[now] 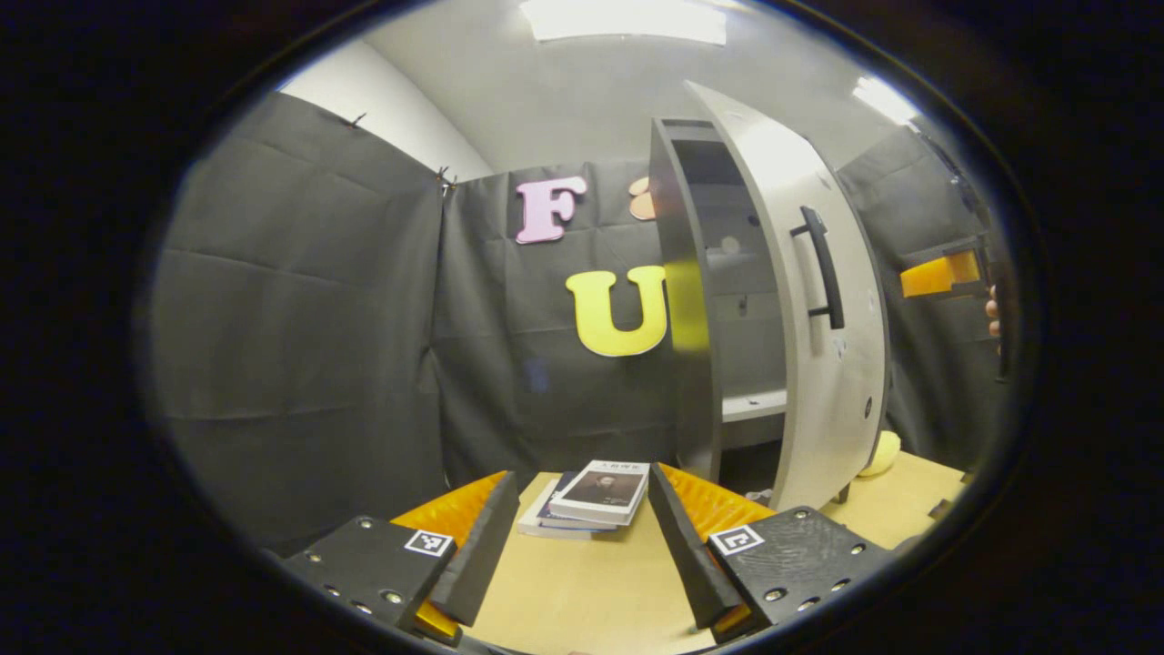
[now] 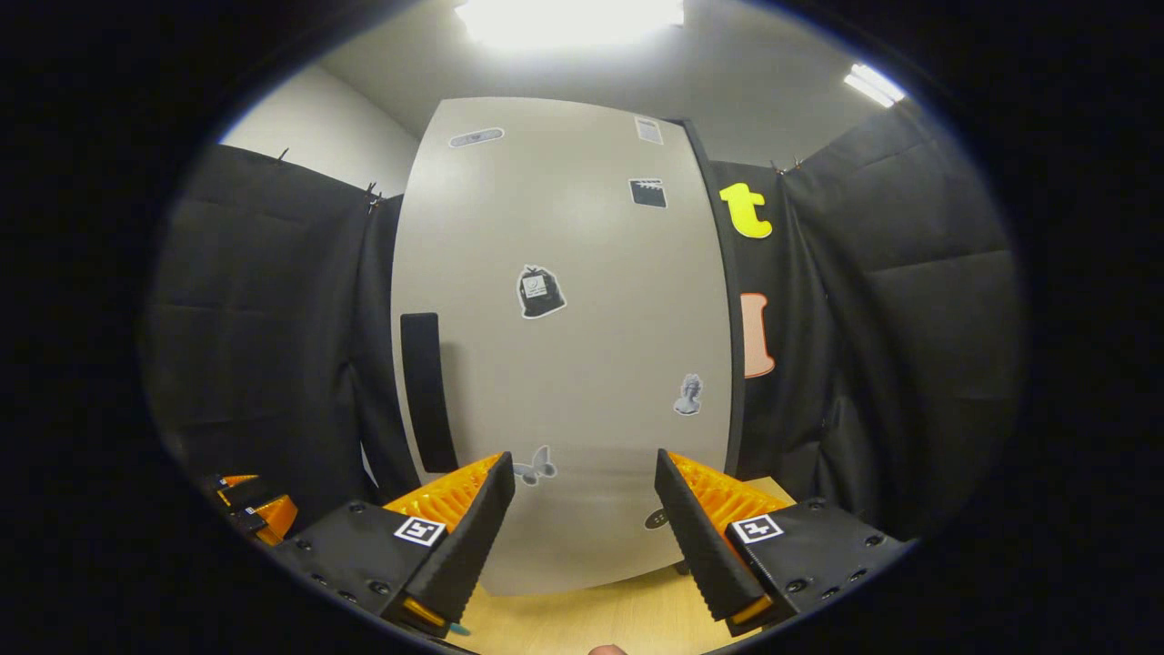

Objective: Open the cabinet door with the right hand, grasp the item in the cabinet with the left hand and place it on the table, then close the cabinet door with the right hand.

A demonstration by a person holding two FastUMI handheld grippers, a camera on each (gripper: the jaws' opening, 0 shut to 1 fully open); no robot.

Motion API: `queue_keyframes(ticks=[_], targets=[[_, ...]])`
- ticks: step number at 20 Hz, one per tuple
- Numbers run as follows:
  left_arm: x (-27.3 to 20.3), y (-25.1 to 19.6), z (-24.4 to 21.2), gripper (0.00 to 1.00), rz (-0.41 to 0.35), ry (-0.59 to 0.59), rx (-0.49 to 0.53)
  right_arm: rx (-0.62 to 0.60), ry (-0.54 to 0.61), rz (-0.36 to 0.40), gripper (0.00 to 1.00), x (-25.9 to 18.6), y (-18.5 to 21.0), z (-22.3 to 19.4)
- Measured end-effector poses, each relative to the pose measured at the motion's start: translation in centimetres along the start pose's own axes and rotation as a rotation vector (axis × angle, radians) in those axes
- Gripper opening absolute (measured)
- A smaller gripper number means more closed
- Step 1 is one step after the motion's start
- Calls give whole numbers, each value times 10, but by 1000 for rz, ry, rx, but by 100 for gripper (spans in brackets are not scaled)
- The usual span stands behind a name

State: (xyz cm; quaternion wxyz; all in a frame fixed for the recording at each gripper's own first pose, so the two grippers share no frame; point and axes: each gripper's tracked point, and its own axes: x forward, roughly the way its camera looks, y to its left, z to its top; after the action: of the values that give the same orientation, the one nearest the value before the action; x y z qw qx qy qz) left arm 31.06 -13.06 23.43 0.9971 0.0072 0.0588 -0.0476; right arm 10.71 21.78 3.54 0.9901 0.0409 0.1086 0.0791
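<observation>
left gripper view: open-jawed left gripper [image 1: 582,546] poised near small stack of paperback books [image 1: 591,498] on pale wooden table [image 1: 600,591], grey cabinet door [image 1: 818,300] ajar at right. right gripper [image 2: 582,537], jaws apart and empty, facing door's sticker-dotted face; best pushed squarely shut, clear of black bar handle [image 2: 427,391].

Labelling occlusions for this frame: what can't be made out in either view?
- Left gripper view: the grey cabinet's interior is mostly hidden by its half-open grey door; shelf contents can't be told.
- Left gripper view: a yellow rounded object is half hidden behind the door's lower edge.
- Left gripper view: the lower books of the stack of books are covered by the top one.
- Right gripper view: the door blocks the cabinet.
</observation>
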Motion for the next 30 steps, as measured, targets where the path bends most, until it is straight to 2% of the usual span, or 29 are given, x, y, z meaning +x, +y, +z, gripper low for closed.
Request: queue_keyframes(ticks=[8, 16, 22, 30], targets=[[2, -93, 46, 87, -90, -51, 17, -6, -18, -75, 98, -34, -94, 6], [3, -159, 72, 87, -102, -77, 28, -10, -22, -129, 98, -46, -173, 2], [7, -175, 77, 87, -100, -74, 23, 21, -15, -136, 98, -42, -196, -11], [4, -166, 85, 87, -83, -87, 29, 1, -35, -128, 98, -40, -193, -9]])
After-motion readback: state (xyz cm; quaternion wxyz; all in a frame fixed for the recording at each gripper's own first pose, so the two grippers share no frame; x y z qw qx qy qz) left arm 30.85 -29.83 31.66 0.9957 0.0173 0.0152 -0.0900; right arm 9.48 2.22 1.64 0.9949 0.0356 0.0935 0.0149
